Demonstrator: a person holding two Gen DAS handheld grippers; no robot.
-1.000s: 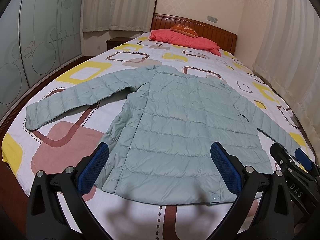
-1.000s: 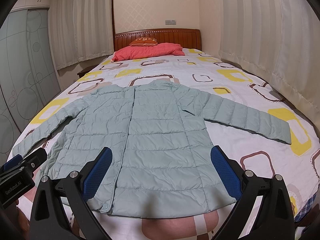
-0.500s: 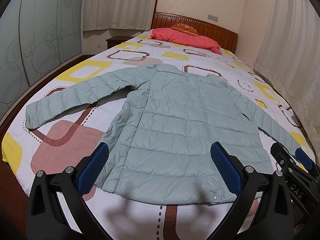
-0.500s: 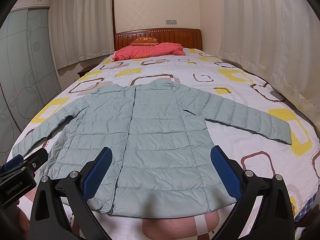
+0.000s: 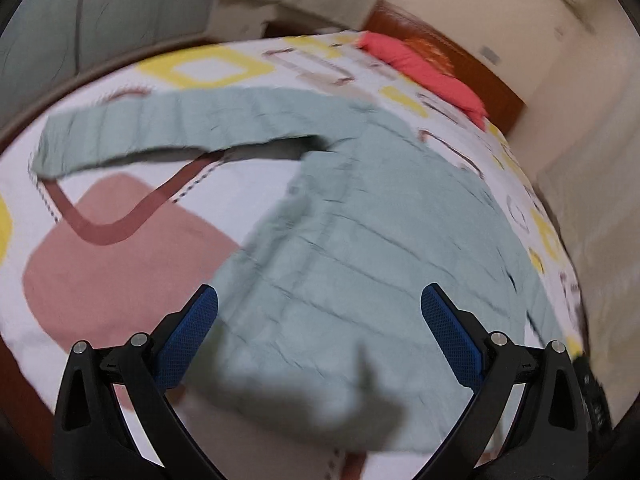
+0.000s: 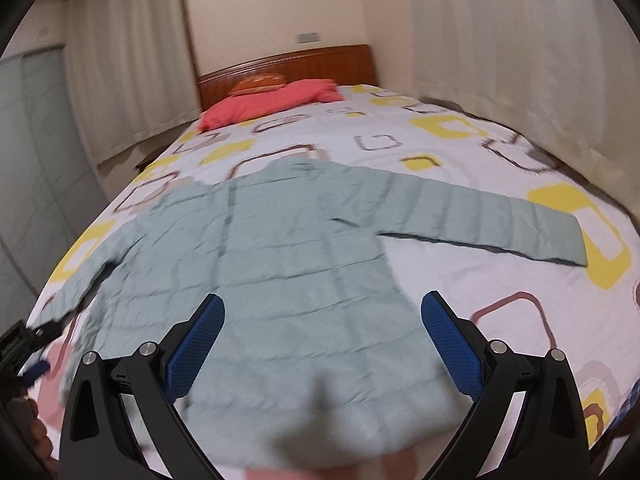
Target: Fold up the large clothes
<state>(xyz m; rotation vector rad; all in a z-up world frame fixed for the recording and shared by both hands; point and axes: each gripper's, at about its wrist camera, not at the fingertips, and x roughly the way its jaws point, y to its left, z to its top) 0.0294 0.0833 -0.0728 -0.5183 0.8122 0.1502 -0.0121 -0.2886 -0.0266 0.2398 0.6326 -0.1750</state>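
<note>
A pale green quilted jacket [image 5: 360, 232] lies flat on the bed, sleeves spread wide; the right wrist view shows the jacket [image 6: 280, 248] too. My left gripper [image 5: 320, 328] hovers open over the jacket's lower left part, blue pads wide apart, nothing between them. The left sleeve [image 5: 152, 132] stretches toward the bed's left edge. My right gripper [image 6: 322, 332] hangs open above the jacket's hem, also empty. The right sleeve [image 6: 488, 216] reaches out to the right. Both views are blurred by motion. The left gripper's tip [image 6: 24, 344] peeks in at the right view's left edge.
The bed sheet [image 6: 460, 308] is white with yellow, brown and pink squares. A red pillow [image 6: 272, 100] lies against the wooden headboard [image 6: 288, 64]. Curtains [image 6: 500, 60] hang along the right side; a frosted glass wardrobe [image 6: 36, 168] stands left.
Both grippers have tilted and swung: the left one has rolled and come closer over the jacket's left side, the right one has turned slightly right. The jacket has not moved.
</note>
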